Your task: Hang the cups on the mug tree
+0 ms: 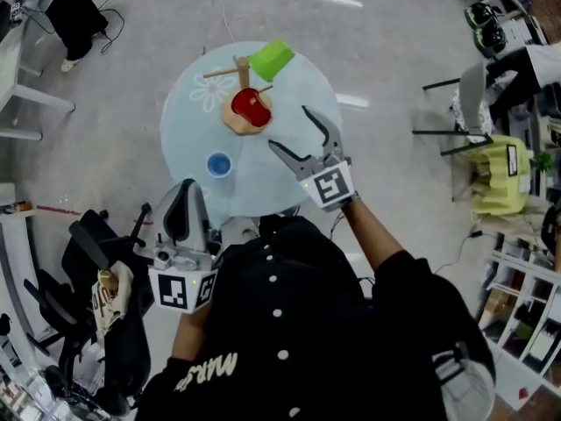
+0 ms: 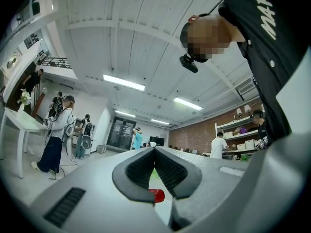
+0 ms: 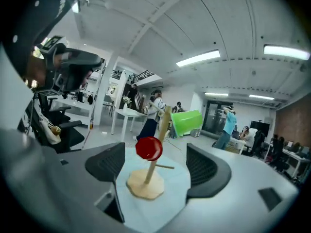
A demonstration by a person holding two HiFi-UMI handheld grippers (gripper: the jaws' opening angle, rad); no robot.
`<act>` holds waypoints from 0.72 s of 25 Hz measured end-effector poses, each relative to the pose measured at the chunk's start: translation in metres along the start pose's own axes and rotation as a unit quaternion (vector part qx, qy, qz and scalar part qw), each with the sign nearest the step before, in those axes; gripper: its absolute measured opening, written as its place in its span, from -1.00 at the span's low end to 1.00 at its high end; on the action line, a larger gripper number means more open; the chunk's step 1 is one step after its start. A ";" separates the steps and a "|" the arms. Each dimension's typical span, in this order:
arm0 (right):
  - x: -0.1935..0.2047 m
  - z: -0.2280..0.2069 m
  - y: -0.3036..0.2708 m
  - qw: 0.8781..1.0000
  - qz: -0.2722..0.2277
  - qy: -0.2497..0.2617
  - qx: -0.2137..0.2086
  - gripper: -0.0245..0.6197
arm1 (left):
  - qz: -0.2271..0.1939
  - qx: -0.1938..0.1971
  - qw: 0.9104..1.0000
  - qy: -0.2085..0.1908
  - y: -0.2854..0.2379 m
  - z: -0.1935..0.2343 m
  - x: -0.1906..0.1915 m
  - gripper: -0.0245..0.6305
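A wooden mug tree [image 1: 242, 115] stands at the far side of a round pale-blue table [image 1: 289, 182]. On it hang a red cup [image 1: 251, 105] low down and a green cup [image 1: 272, 60] on an upper peg. A blue cup [image 1: 219, 164] stands upright on the table, left of centre. My right gripper [image 1: 290, 128] hovers over the table just right of the tree, open and empty. Its own view shows the tree's base [image 3: 145, 186], the red cup [image 3: 148, 148] and the green cup [image 3: 186, 121] ahead between the jaws. My left gripper [image 1: 187, 191] stays at the near table edge, shut and empty.
A black office chair [image 1: 105, 270] with a bag stands near left of the table. A chair holding yellow-green items [image 1: 501, 175] and shelves [image 1: 526, 314] are at the right. A white desk [image 1: 22, 77] is at the far left. People stand in the background [image 2: 58, 130].
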State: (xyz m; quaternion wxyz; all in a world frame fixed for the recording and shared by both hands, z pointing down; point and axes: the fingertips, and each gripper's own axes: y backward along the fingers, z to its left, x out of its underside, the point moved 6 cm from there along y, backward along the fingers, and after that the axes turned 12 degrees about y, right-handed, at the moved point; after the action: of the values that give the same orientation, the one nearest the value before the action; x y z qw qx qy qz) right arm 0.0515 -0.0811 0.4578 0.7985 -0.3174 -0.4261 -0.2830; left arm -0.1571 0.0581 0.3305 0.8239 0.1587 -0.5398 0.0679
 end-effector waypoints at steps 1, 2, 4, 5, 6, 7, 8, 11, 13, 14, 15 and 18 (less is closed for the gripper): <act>0.005 0.013 0.001 1.000 -0.001 0.002 -0.013 0.27 | 0.003 -0.003 1.000 0.000 0.001 0.001 0.001 -0.94; 0.011 0.027 0.001 1.000 0.000 0.005 -0.027 0.26 | 0.006 -0.007 1.000 0.000 0.002 0.002 0.003 -0.94; 0.022 0.058 -0.002 0.998 0.001 0.011 -0.066 0.26 | 0.012 -0.016 1.000 -0.001 0.004 0.004 0.007 -0.94; 0.028 0.073 -0.006 0.996 0.001 0.012 -0.086 0.26 | 0.015 -0.021 1.000 -0.001 0.005 0.006 0.009 -0.94; 0.033 0.088 -0.011 0.994 0.001 0.012 -0.105 0.26 | 0.018 -0.026 1.000 -0.002 0.007 0.008 0.010 -0.94; 0.039 0.103 -0.017 0.993 0.001 0.011 -0.121 0.27 | 0.020 -0.031 0.999 -0.003 0.009 0.010 0.011 -0.94; 0.043 0.116 -0.023 0.991 0.002 0.008 -0.137 0.28 | 0.023 -0.037 0.999 -0.004 0.012 0.012 0.012 -0.94; 0.055 0.144 -0.041 0.985 0.014 -0.007 -0.173 0.30 | 0.030 -0.054 0.998 -0.006 0.021 0.018 0.014 -0.94; 0.064 0.159 -0.053 0.982 0.027 -0.020 -0.188 0.30 | 0.033 -0.062 0.997 -0.009 0.028 0.023 0.016 -0.94; 0.067 0.166 -0.059 0.980 0.034 -0.024 -0.195 0.31 | 0.036 -0.068 0.997 -0.008 0.032 0.025 0.017 -0.94; 0.071 0.173 -0.065 0.978 0.039 -0.026 -0.202 0.31 | 0.039 -0.074 0.996 -0.007 0.036 0.027 0.019 -0.94; 0.084 0.193 -0.085 0.974 0.053 -0.029 -0.219 0.31 | 0.047 -0.093 0.995 -0.005 0.045 0.034 0.026 -0.94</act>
State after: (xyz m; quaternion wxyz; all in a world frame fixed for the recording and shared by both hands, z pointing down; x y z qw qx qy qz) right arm -0.0665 -0.0059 0.6371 0.7107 -0.5151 -0.3589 -0.3174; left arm -0.1885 0.0878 0.3754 0.8283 0.0560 -0.5548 0.0546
